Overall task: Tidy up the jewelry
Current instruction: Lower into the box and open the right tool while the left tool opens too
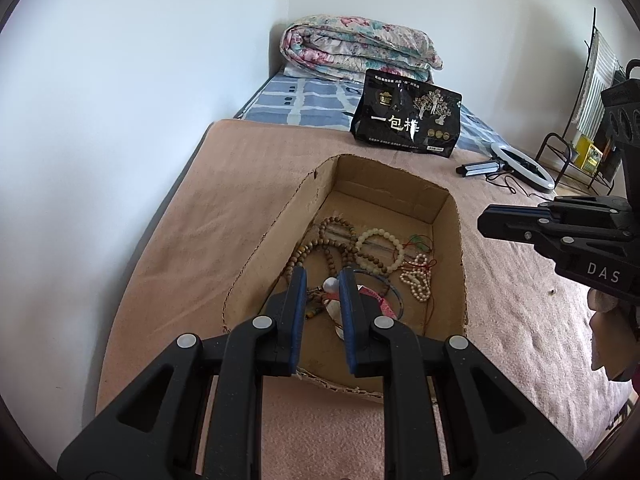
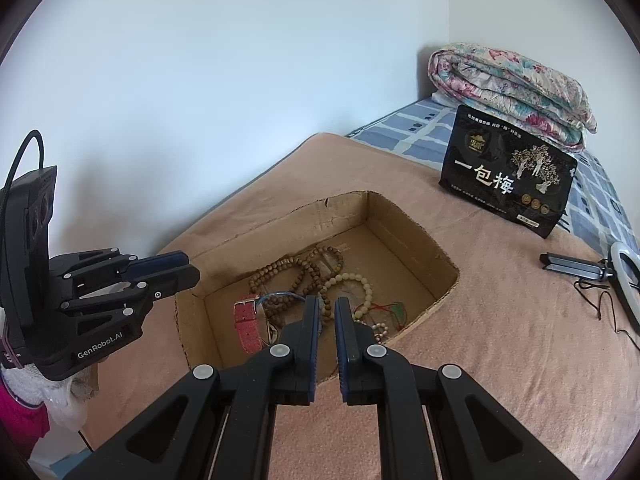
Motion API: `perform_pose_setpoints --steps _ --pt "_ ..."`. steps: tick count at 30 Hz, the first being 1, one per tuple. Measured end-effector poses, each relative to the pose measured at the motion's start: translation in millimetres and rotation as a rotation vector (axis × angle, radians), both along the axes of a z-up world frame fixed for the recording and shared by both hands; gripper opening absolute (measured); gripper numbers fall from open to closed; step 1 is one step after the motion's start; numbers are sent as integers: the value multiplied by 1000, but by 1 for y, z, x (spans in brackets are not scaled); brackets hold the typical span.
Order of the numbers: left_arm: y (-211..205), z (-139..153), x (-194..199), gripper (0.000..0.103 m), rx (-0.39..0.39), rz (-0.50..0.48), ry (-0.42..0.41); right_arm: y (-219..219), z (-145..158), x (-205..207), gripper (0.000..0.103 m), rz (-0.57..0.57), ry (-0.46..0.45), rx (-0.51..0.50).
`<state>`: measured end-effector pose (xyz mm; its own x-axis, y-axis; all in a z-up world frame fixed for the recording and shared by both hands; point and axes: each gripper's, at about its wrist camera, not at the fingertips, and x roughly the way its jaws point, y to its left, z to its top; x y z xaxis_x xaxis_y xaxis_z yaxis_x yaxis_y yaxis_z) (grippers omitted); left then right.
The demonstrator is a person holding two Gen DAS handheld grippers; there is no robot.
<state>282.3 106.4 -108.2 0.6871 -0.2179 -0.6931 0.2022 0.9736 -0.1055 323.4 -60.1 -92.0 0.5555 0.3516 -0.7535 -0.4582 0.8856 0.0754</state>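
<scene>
An open cardboard box sits on a pink blanket. Inside lie brown wooden bead strings, a pale bead bracelet, a small white bead strand, a thin blue bangle and a red watch strap. My left gripper hangs over the box's near end, jaws a little apart, empty. My right gripper is over the box's near edge, jaws narrowly apart, empty. Each gripper shows in the other's view, the right and the left.
A black snack bag stands behind the box. A folded floral quilt lies at the bed's head. A ring light with tripod lies on the blanket at right. A white wall runs along the left.
</scene>
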Motion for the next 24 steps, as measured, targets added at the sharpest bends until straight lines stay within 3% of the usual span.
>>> perform_pose_setpoints --steps 15,17,24 --pt "1 -5 2 15 -2 3 7 6 -9 0 7 1 6 -11" --pt "1 -5 2 15 -3 2 7 -1 -11 -3 27 -9 3 -12" --pt "2 -5 2 15 -3 2 8 -44 -24 -12 49 -91 22 -25"
